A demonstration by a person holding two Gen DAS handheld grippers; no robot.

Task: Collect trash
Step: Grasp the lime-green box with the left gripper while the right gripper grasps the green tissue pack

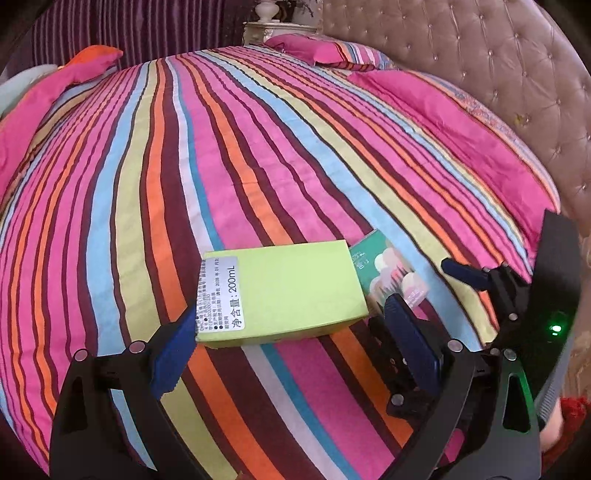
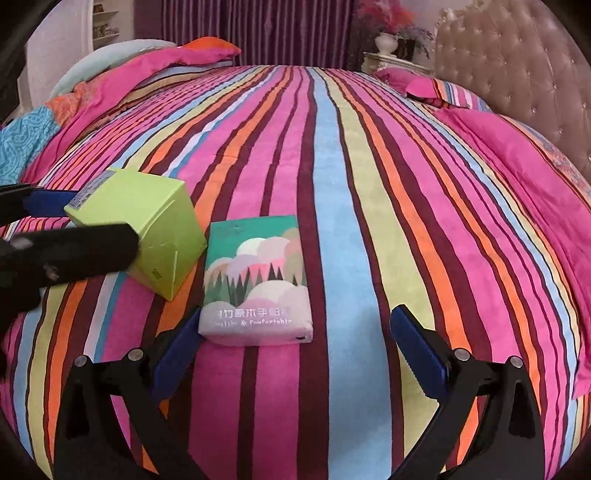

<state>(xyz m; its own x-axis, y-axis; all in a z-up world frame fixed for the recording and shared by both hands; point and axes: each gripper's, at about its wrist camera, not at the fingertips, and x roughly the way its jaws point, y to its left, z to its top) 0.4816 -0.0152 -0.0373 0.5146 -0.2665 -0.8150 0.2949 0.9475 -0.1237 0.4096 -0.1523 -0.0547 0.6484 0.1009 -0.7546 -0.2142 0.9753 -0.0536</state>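
Between the blue ribbed pads of the left gripper (image 1: 295, 339) sits a lime-green cardboard box (image 1: 284, 291), a smooth rectangular carton with a white printed label on its near-left end; the jaws stand wide, one pad at the box's labelled corner and the other beside its far end, and whether either pad actually presses on the card cannot be told. Just beside the box, nearly touching its edge, lies a soft tissue pack (image 2: 256, 280) in glossy plastic wrap, printed with green, pink and cream trees and pale lettering along its lower edge. The right gripper (image 2: 295, 354) hovers over that pack with its jaws spread wide, the left pad close to the pack's lower corner and the right pad well apart from it. Both things rest on a bed (image 2: 369, 184) covered by a quilted spread of long stripes in pink, maroon, orange, light blue and yellow-green, slightly rumpled. Pink pillows (image 2: 436, 86) lie by a tufted, buttoned beige headboard (image 2: 517, 62). Beyond stand purple pleated curtains (image 2: 258, 26) and a cream nightstand (image 2: 395, 61) carrying a white vase (image 2: 388, 42) of flowers.
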